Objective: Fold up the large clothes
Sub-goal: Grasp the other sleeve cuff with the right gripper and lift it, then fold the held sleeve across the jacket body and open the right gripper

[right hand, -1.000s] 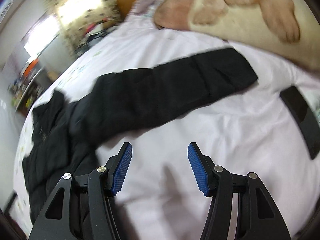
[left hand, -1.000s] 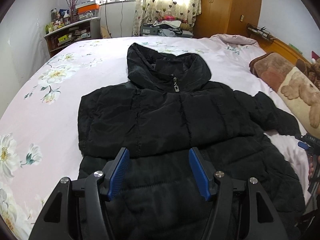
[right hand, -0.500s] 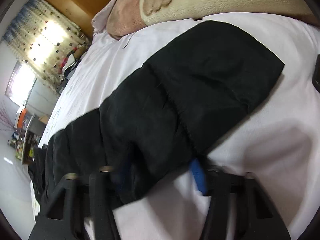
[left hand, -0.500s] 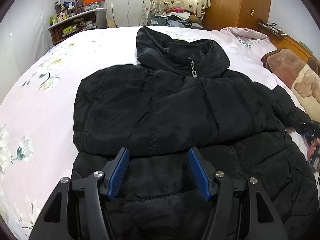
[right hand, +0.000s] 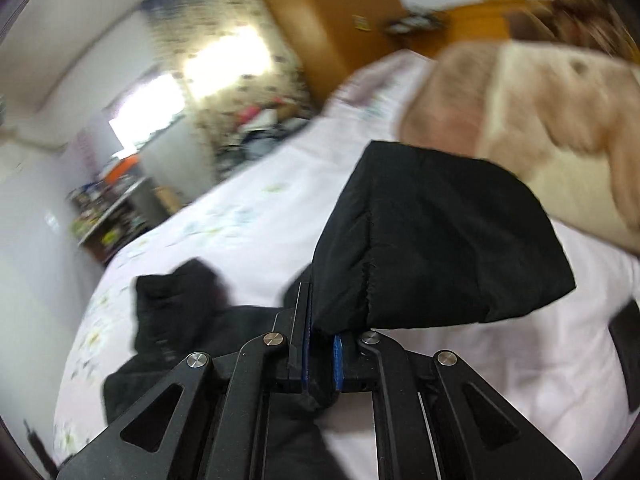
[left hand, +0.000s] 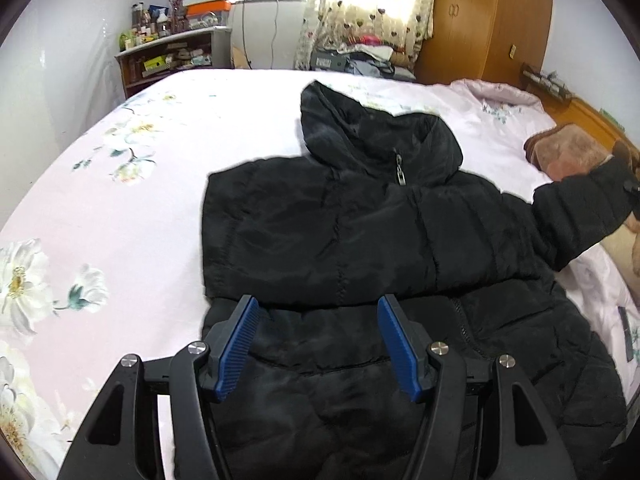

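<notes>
On the bed point(left hand: 168, 216), the right gripper point(right hand: 320, 354) has just clamped the jacket's sleeve point(right hand: 436, 240), lifted; the left gripper point(left hand: 318, 344) hangs open above the jacket point(left hand: 340, 240).

A black quilted hooded jacket point(left hand: 340, 232) lies front up on the floral bed sheet point(left hand: 120, 208), zipped, hood flat toward the far edge. One sleeve point(right hand: 432, 236) is lifted off the sheet, its cuff end hanging free.

Black quilted jacket point(left hand: 360, 232), pale pink bedsheet point(left hand: 120, 216) printed with white flowers and green leaves, blue ribbed pads point(left hand: 240, 344) on black gripper frames, cream curtain point(left hand: 376, 4) dotted with dark hearts, orange-brown wardrobe point(left hand: 488, 20)
</notes>
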`<state>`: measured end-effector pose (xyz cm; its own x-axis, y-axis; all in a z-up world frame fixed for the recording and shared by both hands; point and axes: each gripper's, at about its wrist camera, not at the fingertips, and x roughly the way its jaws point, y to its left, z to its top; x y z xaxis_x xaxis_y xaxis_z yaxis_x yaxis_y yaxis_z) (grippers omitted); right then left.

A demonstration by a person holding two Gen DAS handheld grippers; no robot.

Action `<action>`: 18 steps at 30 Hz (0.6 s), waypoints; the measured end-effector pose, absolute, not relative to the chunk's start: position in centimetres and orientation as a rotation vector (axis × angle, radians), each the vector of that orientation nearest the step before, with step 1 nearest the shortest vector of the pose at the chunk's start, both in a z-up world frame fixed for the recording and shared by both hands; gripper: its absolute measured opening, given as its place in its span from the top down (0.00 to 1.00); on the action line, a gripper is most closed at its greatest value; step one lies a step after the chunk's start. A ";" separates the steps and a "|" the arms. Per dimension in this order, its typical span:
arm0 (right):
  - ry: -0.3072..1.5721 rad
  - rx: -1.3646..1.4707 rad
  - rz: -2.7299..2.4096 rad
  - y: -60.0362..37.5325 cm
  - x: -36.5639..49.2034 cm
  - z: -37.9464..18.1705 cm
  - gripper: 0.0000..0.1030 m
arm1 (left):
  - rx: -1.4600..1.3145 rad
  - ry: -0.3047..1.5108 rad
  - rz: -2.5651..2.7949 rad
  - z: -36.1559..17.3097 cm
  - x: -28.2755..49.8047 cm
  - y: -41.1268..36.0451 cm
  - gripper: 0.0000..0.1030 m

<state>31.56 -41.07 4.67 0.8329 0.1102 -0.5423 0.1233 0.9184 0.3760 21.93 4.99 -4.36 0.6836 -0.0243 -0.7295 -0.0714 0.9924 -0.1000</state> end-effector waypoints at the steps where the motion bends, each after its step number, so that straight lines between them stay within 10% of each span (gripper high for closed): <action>1: 0.587 0.396 0.024 -39.5 31.6 5.6 0.92 | -0.132 0.810 0.028 -3.9 21.7 5.4 0.38; 18: 0.879 0.133 0.403 -15.9 34.9 -4.6 0.77 | -0.223 0.794 0.100 -4.4 20.6 11.3 0.38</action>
